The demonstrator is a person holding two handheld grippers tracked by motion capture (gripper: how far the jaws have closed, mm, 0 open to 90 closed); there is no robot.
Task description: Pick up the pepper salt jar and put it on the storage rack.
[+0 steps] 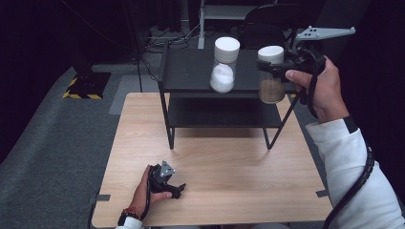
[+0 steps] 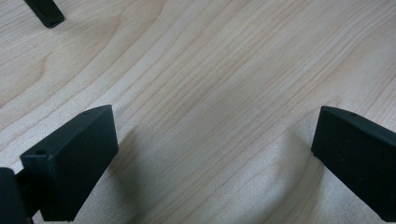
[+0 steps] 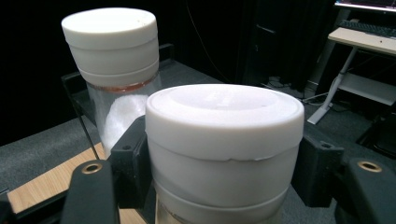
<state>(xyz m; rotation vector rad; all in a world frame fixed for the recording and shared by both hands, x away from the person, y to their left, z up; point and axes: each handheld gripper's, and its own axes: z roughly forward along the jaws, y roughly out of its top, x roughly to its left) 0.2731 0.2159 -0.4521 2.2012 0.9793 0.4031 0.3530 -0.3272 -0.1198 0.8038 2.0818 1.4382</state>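
My right gripper (image 1: 271,67) is shut on a clear jar with a white lid and brown contents (image 1: 271,78), held upright in the air at the right front corner of the black shelf's top (image 1: 191,71). In the right gripper view the black jaws clamp this jar (image 3: 224,135) just under its lid. A second white-lidded jar with white powder (image 1: 224,67) stands on the shelf top to the left, also seen behind the held one (image 3: 114,51). My left gripper (image 1: 179,190) rests on the wooden table (image 1: 229,167) near its front edge, open, with only bare wood between its fingertips (image 2: 215,158).
The two-tier black shelf stands on the far half of the table, with its lower tier (image 1: 219,112) bare. One shelf leg (image 2: 44,11) is ahead of the left gripper. Grey carpet surrounds the table, and a desk frame and cables sit behind.
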